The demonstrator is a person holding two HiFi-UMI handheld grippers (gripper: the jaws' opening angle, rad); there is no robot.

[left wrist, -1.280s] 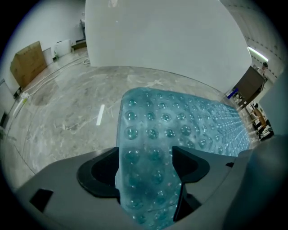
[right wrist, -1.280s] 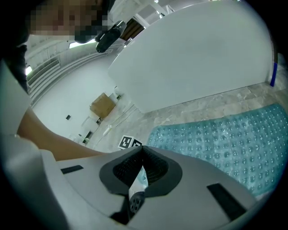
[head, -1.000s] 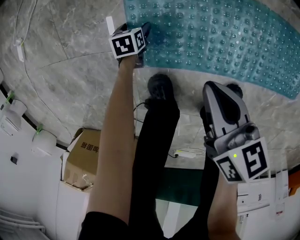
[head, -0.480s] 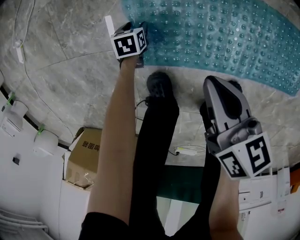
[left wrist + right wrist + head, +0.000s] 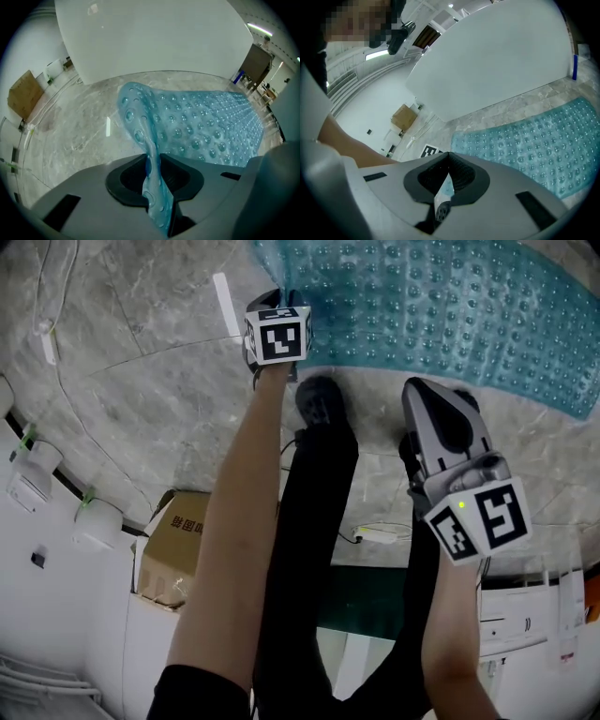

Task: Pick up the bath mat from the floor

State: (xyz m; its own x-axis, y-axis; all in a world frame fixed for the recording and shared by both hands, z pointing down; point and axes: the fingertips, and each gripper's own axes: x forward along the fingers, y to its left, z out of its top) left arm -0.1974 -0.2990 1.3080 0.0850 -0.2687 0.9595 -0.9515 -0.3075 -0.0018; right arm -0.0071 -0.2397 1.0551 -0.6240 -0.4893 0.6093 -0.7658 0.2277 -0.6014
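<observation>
The teal, bubble-textured bath mat (image 5: 450,306) lies on the marble floor across the top of the head view. My left gripper (image 5: 284,298) is at the mat's near-left corner. In the left gripper view its jaws (image 5: 152,164) are closing, and a raised fold of the bath mat (image 5: 201,126) is pinched between them. My right gripper (image 5: 433,395) hovers above the floor just short of the mat's near edge. Its jaws (image 5: 444,183) stand together with nothing in them, and the bath mat (image 5: 543,140) spreads out beyond them.
The person's dark-trousered legs and black shoe (image 5: 319,404) stand between the two grippers. A white strip (image 5: 226,304) lies on the floor left of the mat. A cardboard box (image 5: 183,545) and white fixtures sit lower left. A white wall panel (image 5: 154,37) rises behind the mat.
My left gripper has shifted a little to the right along the mat's corner, which now stands up as a fold. The right gripper has drifted slightly, still above the floor.
</observation>
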